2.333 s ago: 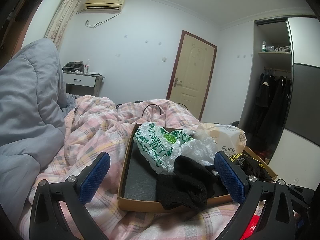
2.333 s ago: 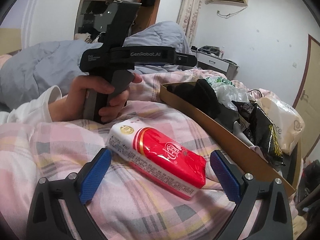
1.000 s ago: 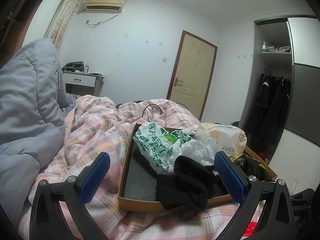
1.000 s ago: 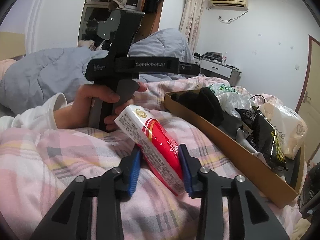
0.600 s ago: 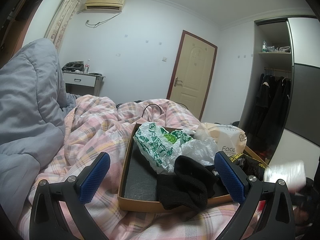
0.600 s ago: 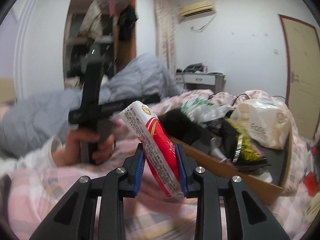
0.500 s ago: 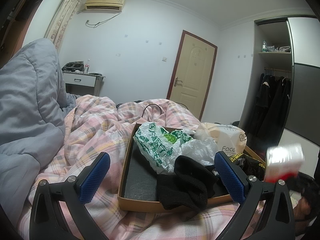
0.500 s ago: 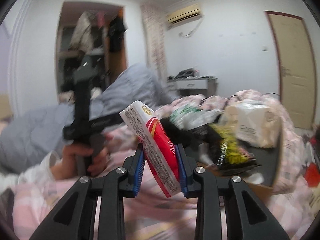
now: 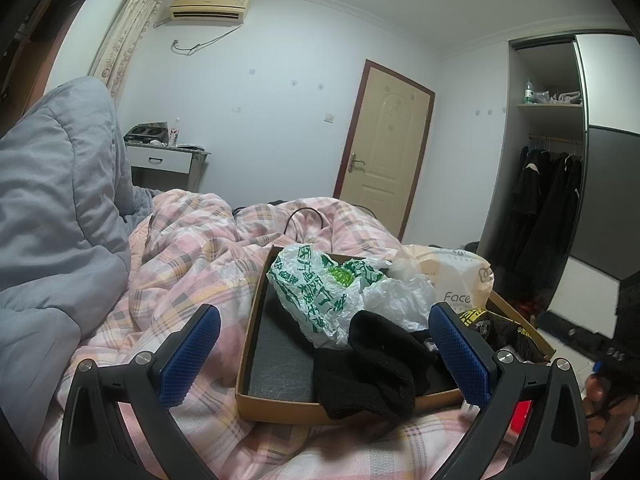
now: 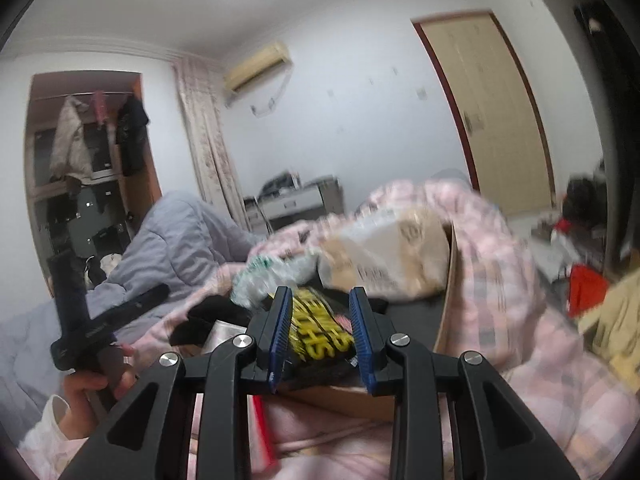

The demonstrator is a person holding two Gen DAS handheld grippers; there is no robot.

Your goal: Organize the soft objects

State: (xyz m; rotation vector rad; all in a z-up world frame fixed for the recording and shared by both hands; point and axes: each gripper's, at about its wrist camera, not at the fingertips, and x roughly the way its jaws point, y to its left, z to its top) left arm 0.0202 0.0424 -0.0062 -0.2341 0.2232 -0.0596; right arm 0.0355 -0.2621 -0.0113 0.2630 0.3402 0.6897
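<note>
Your right wrist view smears with motion blur under ceiling glare (left stays sharp); fisheye edges darken.

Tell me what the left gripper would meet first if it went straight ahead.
Probably the white plastic bag with green print piled in the cardboard box; depth is unclear, so the nearer black cloth might touch first.

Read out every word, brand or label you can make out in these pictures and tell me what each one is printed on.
"Face": on the beige tissue pack in the cardboard box.
Green characters on the white plastic bag: too crumpled to read.
Yellow letters on the black snack bag: too blurred to read.
Nothing else is legible.
</note>
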